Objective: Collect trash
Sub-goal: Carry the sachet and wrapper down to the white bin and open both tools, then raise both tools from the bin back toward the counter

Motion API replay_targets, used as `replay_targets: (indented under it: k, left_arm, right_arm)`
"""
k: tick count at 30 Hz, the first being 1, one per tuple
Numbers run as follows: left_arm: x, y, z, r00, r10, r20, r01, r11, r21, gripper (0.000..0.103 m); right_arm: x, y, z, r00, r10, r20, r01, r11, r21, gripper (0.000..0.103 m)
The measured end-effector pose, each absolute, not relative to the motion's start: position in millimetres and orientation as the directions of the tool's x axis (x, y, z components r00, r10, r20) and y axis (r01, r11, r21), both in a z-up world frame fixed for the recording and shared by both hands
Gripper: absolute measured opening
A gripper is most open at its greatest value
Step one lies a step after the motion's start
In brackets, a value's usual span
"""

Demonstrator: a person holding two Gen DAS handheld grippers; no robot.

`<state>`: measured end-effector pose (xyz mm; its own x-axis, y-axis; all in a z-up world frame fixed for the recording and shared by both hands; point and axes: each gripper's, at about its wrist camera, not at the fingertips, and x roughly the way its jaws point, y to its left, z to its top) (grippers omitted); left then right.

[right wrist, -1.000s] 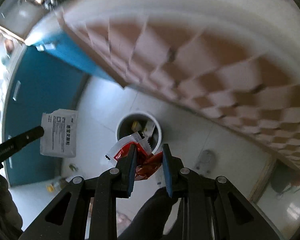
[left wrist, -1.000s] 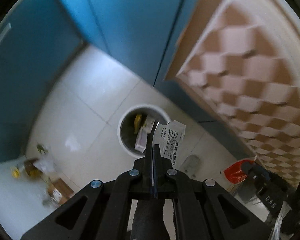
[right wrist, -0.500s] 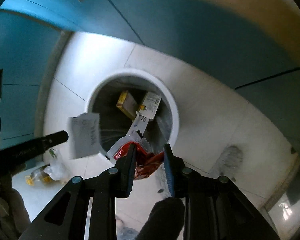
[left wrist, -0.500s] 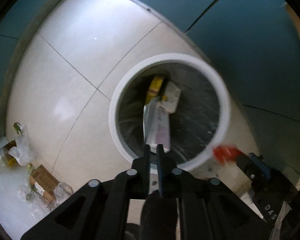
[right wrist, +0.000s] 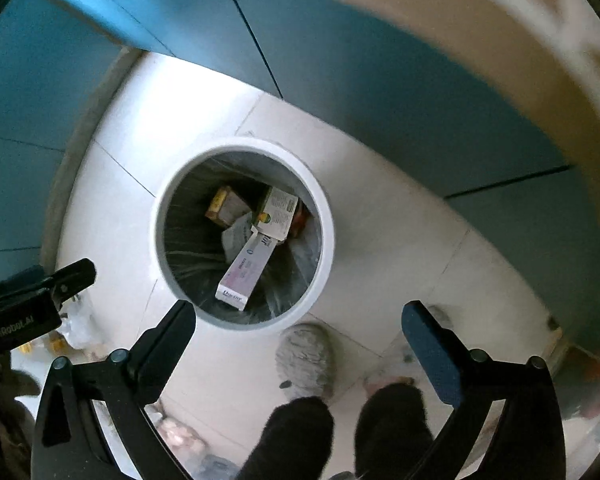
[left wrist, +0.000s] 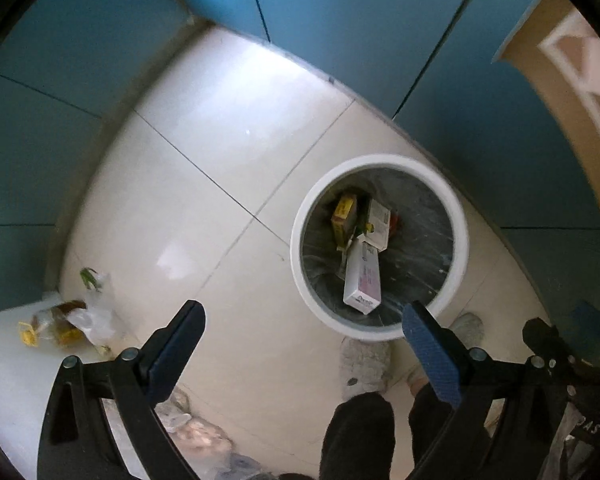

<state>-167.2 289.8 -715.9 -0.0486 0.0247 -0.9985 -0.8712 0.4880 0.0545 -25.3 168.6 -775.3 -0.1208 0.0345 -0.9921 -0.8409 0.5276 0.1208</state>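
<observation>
Pointing straight down, the left gripper (left wrist: 303,326) has its jaws opening wide, with nothing between the blue pads, and the right gripper (right wrist: 298,326) is opening in the same way, also with nothing in it. Close below them stand the person's dark trouser legs (right wrist: 296,436) and grey slippers (right wrist: 305,360) on the white tiled floor (left wrist: 204,168). Just beyond the slippers is the round white trash bin (right wrist: 325,224), lined with a dark bag. Inside it lie a long white and pink box (right wrist: 244,270), a white carton (right wrist: 278,212), a yellow box (left wrist: 343,212) and a grey pouch (right wrist: 236,236). To the left, some loose wrappers (left wrist: 70,318) lie on the floor. Farther away, blue cabinet doors (left wrist: 340,32) close the corner.
</observation>
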Motion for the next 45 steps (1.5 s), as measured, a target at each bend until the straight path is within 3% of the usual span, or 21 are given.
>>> replay_targets:
  k: [11, 21, 27, 32, 40, 45]
  left_arm:
    - [-178, 250, -559, 0.019, 0.086, -0.996, -0.865, 0.501, 0.027, 0.101]
    - [-189, 218, -450, 0.088, 0.134, -0.987, -0.862, 0.508, -0.008, 0.101]
    - [-194, 206, -381, 0.139, 0.206, -0.969, -0.856, 0.516, -0.013, 0.101]
    - [-184, 201, -329, 0.116, 0.314, -0.942, -0.86, 0.507, 0.063, 0.101]
    - [-105, 205, -264, 0.237, 0.463, -0.854, -0.81, 0.58, 0.089, 0.101]
    - [-14, 198, -239, 0.314, 0.46, -0.831, -0.75, 0.656, 0.08, 0.103]
  right_arm:
    - [-31, 148, -604, -0.054, 0.122, -0.991, -0.874, 0.474, 0.106, 0.103]
    - [-29, 117, -452, -0.031, 0.214, -0.976, -0.868, 0.478, 0.132, 0.103]
    - [-33, 98, -381, -0.036, 0.262, -0.964, -0.87, 0.467, 0.16, 0.103]
    - [-29, 88, -332, -0.036, 0.34, -0.94, -0.854, 0.478, 0.205, 0.103]
    - [29, 71, -257, 0.015, 0.478, -0.878, -0.774, 0.562, 0.293, 0.103]
    - [107, 36, -231, 0.113, 0.515, -0.85, -0.678, 0.665, 0.313, 0.103]
